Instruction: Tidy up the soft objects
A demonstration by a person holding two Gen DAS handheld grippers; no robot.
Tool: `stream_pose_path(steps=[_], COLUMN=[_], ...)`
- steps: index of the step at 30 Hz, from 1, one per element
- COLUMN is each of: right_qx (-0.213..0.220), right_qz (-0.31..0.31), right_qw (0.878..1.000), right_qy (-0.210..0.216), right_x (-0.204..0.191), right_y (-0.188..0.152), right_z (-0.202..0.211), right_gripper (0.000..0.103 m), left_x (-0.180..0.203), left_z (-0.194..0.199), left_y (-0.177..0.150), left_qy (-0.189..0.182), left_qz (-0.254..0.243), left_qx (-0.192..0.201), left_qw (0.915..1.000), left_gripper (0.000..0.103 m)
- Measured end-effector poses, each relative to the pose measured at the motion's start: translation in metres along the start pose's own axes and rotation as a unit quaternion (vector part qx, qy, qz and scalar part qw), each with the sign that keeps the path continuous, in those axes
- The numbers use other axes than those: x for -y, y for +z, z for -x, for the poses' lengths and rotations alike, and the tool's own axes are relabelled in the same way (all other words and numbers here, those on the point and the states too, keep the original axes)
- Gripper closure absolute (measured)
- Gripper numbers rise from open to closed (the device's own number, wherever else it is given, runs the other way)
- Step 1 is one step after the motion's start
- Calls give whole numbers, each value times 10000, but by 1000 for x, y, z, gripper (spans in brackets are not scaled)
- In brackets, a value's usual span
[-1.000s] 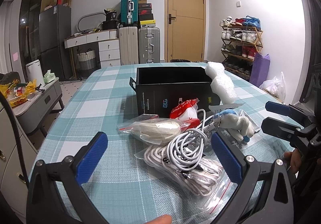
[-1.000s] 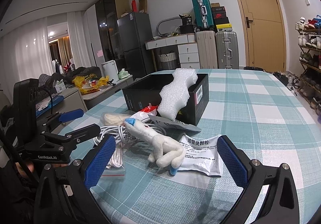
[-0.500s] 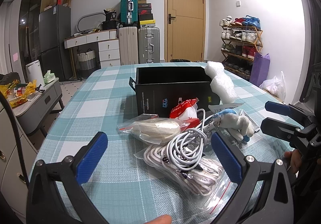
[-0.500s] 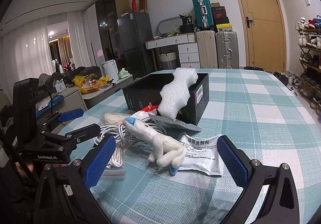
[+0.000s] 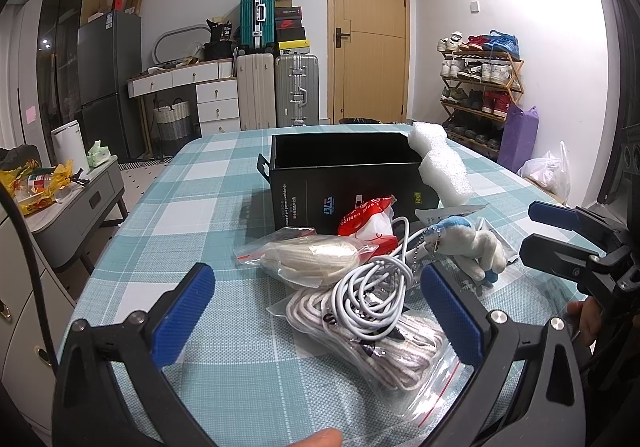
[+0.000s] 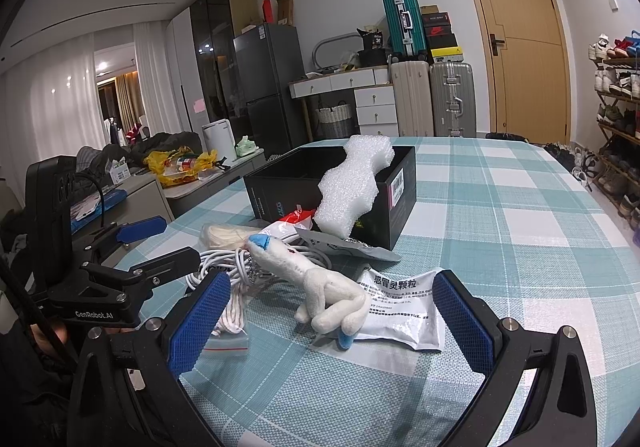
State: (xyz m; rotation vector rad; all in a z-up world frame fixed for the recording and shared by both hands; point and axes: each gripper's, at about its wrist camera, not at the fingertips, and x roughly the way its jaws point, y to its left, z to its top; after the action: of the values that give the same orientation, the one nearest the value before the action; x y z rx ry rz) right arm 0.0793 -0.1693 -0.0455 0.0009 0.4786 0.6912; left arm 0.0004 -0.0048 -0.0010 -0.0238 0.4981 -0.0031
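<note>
Bench (image 5: 208, 207) cover: woven cloth, teal/white check, matt w/ fine rough weave. Black box (image 5: 344, 183): matt card, smooth, small printed logo. Foam block (image 5: 440, 171): white, bubbly rough surface, matt. Plush toy (image 6: 320, 283): white fuzzy cloth w/ blue tips, small metal bead chain. Cable (image 5: 372, 287): white smooth plastic, slight sheen. Rope (image 5: 384, 343): twisted pale cord inside clear glossy plastic zip bag. Second bag (image 5: 312, 257): clear glossy plastic over cream fibrous bundle. Red packet (image 5: 364, 219): shiny crinkly plastic. Sachet (image 6: 400, 303): white glossy foil-like film, printed. Left tongs (image 5: 316, 319) & right tongs (image 6: 328, 331): matt black plastic, blue textured rubbery pads, metal screws
</note>
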Motion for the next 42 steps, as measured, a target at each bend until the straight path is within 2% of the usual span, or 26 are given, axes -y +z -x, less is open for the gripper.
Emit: stream_pose_path(steps=[16, 21, 25, 28, 33, 37, 39, 42], right_qx=[-12, -86, -231, -441, -712, -989, -1100, -1202], right_qz=[4, 116, 52, -69, -193, -259, -268, -401], right_qw=[10000, 9996, 9992, 9989, 9973, 9948, 9936, 9919], right_qy=[-21, -256, -312, -176, -67, 22, 55, 107], right_x=[0, 2, 5, 6, 4, 4, 4, 7], right_y=[-1, 5, 11, 14, 17, 14, 12, 10], right_z=[0, -3, -8, -16, -30, -42, -47, -53], right_gripper=[0, 1, 0, 1, 1, 9, 17, 20], left_x=[0, -1, -2, -3, -8, -8, -10, -12], left_z=[0, -2, -4, -4, 0, -1, -3, -7], left_y=[0, 1, 3, 5, 9, 11, 12, 13], left_qy=[2, 42, 90, 143, 167, 222, 180, 133], left_qz=[4, -48, -74, -85, -37, -118, -92, -55], left_qx=[-7, -42, -77, -119, 68, 68, 11, -107], left_qw=[10000, 10000, 9999, 9998, 9998, 9997, 9998, 9998], left_gripper=[0, 0, 0, 0, 0, 0, 0, 0])
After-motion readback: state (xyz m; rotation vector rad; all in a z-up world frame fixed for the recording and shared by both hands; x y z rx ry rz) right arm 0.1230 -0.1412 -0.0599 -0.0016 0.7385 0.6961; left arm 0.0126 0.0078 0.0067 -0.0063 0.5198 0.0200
